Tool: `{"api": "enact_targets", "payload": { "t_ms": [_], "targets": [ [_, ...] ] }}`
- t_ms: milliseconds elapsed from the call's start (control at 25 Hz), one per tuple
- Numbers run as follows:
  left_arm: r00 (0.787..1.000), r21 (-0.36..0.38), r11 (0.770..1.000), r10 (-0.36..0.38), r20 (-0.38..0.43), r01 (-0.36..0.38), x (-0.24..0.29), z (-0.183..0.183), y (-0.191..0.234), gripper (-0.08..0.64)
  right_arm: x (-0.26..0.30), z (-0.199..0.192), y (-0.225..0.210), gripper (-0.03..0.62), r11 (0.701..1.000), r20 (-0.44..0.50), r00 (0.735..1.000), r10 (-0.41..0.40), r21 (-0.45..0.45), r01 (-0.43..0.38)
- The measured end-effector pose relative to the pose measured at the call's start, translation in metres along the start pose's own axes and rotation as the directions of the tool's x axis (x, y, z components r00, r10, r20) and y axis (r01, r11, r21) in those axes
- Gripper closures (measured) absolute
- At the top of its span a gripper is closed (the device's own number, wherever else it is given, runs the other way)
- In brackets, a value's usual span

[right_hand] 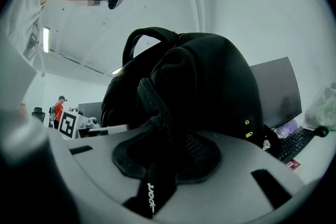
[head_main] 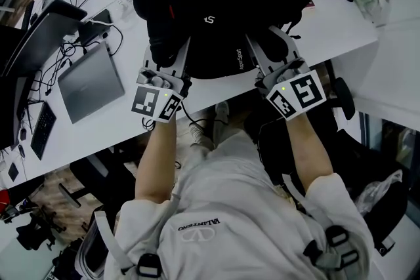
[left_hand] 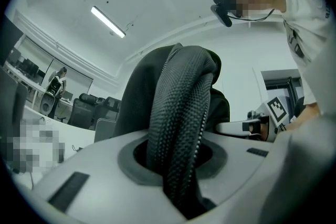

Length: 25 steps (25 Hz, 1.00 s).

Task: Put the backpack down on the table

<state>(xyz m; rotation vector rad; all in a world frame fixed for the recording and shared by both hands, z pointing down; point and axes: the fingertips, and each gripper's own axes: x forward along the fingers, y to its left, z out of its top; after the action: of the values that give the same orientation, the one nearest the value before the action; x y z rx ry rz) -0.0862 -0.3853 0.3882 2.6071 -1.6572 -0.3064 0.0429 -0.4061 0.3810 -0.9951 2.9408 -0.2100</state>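
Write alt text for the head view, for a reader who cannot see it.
A black backpack lies at the near edge of a white table, and the person's left gripper and right gripper both reach in at its near side. A closed grey laptop and cables lie on the table to the left.

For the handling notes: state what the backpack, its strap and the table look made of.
Backpack: black woven fabric, probably nylon, matte, with soft folds. Strap: padded mesh; a dotted knit texture shows. Table: smooth white top, perhaps laminate; the look leaves it open.
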Motion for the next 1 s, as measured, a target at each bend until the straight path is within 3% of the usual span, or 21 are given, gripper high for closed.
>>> {"api": "enact_targets", "payload": {
  "t_ms": [400, 1000],
  "targets": [
    [1.000, 0.036, 0.999, -0.019, -0.009, 0.019, -0.026, 0.011, -0.014, 0.460, -0.030, -0.009, 0.012, 0.462, 0.997, -0.042, 0.996, -0.077, -0.027, 0.076],
    [0.990, 0.063, 0.990, -0.123, -0.069, 0.127, -0.075, 0.013, -0.042, 0.398, -0.076, -0.026, 0.042, 0.419, 0.968, -0.093, 0.967, -0.238, -0.101, 0.228]
  ]
}}
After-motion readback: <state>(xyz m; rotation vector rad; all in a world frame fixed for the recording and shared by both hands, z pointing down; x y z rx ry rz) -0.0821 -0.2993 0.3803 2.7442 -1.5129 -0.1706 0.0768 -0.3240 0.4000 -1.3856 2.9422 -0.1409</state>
